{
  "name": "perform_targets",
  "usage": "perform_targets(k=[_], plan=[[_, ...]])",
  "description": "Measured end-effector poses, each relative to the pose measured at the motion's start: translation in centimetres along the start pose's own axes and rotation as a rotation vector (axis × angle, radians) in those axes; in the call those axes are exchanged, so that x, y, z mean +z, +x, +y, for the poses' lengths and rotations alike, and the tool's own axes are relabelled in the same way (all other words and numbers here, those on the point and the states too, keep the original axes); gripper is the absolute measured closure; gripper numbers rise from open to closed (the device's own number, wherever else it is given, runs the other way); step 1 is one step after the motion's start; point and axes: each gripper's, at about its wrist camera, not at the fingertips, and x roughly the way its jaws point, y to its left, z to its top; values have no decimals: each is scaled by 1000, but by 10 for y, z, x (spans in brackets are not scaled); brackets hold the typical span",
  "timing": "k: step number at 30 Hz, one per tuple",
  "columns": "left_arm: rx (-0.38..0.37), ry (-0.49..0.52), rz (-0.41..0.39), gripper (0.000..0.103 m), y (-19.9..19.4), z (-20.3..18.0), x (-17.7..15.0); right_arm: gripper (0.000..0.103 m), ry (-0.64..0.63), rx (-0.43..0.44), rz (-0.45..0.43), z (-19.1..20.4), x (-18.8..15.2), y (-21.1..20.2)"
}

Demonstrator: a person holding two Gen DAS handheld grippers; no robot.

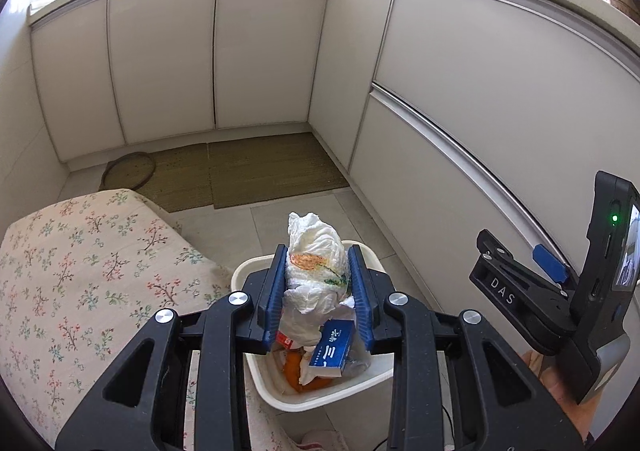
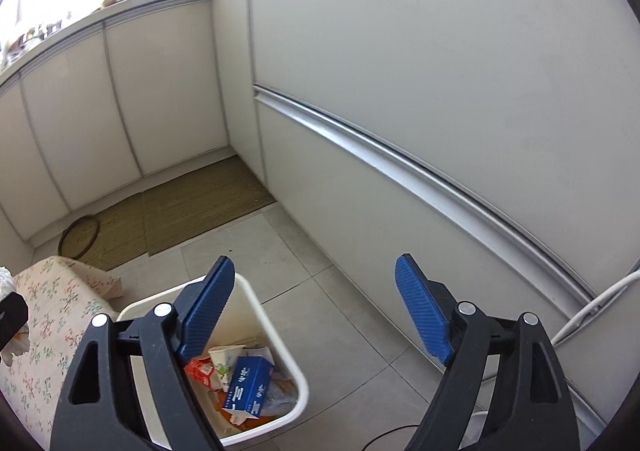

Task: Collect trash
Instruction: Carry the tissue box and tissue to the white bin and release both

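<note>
Both views are fisheye cameras mounted on the handheld grippers, each looking forward and steeply down along its own fingers toward the kitchen floor. The left wrist view sits right above the white bin [image 1: 256, 271], near the floral cloth [image 1: 80, 271], and catches the right gripper's body [image 1: 560, 291] at its right edge. The right wrist view stands a little further right, the bin [image 2: 280, 331] lower left. Both share the bin, woven mat [image 2: 192, 207], cabinets [image 2: 140, 99] and cloth.
</note>
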Motion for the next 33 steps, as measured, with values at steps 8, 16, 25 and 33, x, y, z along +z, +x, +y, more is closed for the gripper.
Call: perform_targets(k=[8, 16, 25, 33], plan=[[-23, 62, 27, 73, 34, -39, 9, 17, 122, -62, 30, -52, 5, 12], [0, 75, 67, 49, 63, -48, 16, 13, 169, -93, 26, -71, 7, 9], [138, 106, -26, 8, 34, -38, 7, 10, 174, -87, 20, -62, 5, -1], [151, 35, -88, 7, -16, -5, -8, 7, 168, -37, -11, -35, -12, -42]])
